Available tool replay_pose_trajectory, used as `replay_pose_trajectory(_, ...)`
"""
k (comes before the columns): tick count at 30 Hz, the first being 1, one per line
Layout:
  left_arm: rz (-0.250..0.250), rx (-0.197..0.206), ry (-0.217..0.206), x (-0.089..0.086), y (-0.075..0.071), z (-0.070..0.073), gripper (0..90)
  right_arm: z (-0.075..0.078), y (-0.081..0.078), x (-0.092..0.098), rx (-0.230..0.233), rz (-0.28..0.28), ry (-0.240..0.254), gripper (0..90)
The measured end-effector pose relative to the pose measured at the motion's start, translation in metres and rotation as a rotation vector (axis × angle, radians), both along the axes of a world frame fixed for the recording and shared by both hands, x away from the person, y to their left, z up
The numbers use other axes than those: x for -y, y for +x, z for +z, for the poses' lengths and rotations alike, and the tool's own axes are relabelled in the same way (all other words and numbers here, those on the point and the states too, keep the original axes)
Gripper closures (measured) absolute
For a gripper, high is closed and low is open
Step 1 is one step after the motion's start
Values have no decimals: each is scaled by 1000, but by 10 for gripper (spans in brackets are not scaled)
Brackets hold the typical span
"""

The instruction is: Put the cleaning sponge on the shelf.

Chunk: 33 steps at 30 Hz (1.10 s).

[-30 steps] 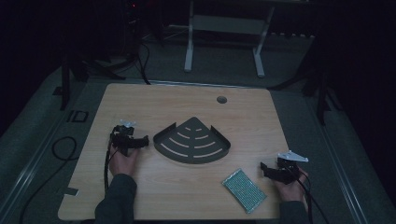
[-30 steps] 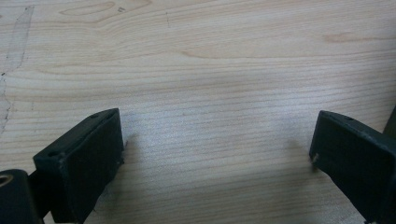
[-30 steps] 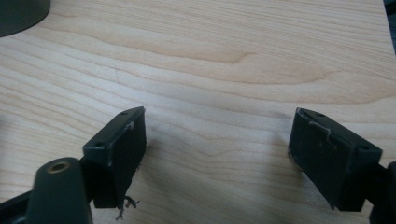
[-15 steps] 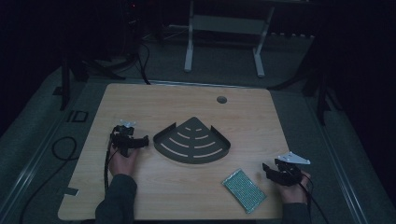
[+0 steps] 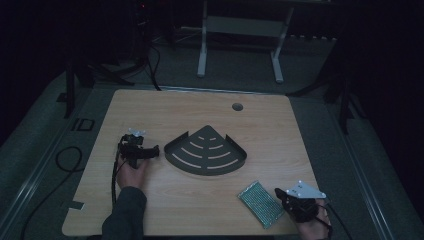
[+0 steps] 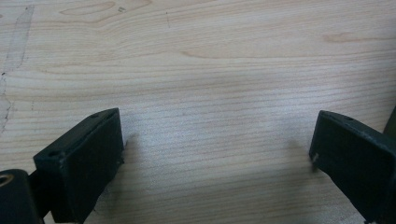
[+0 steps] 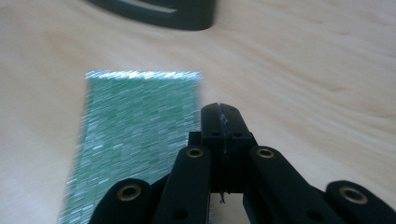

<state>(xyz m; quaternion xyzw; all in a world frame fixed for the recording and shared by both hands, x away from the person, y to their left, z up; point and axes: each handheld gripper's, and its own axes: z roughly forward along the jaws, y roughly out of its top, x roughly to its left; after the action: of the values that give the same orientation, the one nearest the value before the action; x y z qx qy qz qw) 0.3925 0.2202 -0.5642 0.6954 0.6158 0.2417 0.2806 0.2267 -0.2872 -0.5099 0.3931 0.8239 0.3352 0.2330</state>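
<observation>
A dark metal quarter-round shelf tray (image 5: 206,150) with curved slots lies flat in the middle of the wooden table; its edge (image 7: 159,11) shows at the top of the right gripper view. A green textured pad (image 5: 260,203) (image 7: 135,140) lies flat near the table's front right. My right gripper (image 5: 278,193) (image 7: 222,116) is shut with nothing between its jaws, tips low beside the pad's right edge. My left gripper (image 5: 152,150) (image 6: 215,154) is open wide over bare wood, just left of the tray, pointing at it.
A round cable hole (image 5: 237,106) sits in the table's far right part. A cable (image 5: 65,155) loops off the table's left side. A white desk frame (image 5: 240,30) stands on the floor beyond the table.
My right gripper has drawn back a little toward the table's near edge, staying beside the green pad. The left gripper, tray and pad have not moved.
</observation>
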Motion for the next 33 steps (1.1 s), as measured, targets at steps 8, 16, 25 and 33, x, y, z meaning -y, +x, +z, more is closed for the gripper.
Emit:
replay_pose_trajectory(8,0,0,0,0,0,0,34,-12,-16,-22,-36,91,-32,896)
replay_pose_trajectory(16,0,0,0,0,0,0,34,-23,-5,-25,-94,69,-37,898)
replay_pose_trajectory(25,0,0,0,0,0,0,34,-23,15,-30,-98,80,-52,898)
replay_pose_trajectory(33,0,0,0,0,0,0,34,-21,32,-39,-102,118,-83,898)
